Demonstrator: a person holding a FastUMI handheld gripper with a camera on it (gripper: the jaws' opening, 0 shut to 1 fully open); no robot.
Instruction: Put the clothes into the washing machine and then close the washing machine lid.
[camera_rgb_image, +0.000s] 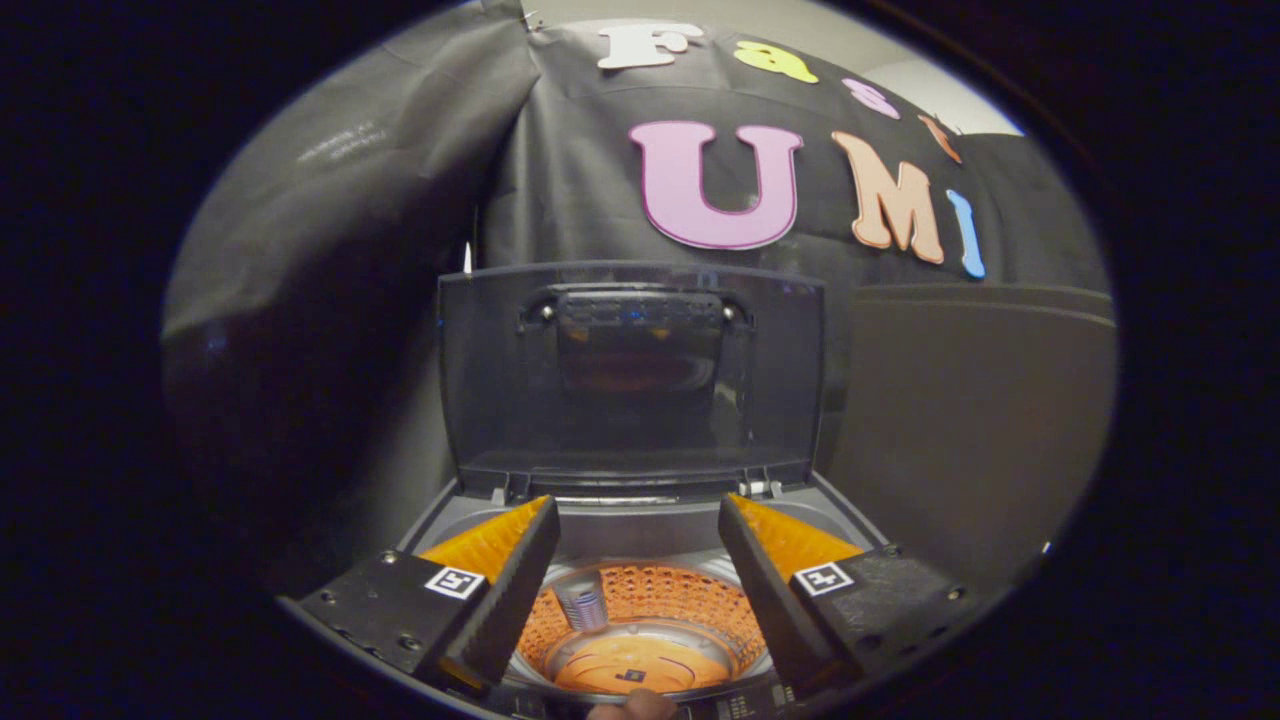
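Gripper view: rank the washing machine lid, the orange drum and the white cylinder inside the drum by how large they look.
1. Washing machine lid, standing open and upright beyond the open tongs.
2. Orange drum, seen between the tongs and partly hidden by them, so its full extent is unsure.
3. White cylinder, plainly smallest.

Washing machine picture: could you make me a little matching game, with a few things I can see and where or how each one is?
Things:
1. lid
2. drum
3. tool
4. washing machine

States or places:
A. orange inside, seen between the fingers, no clothes visible
B. open, nothing between its fingers
C. raised upright, just beyond the fingers
D. grey, standing before the black cloth wall

Pairs: 1-C, 2-A, 3-B, 4-D
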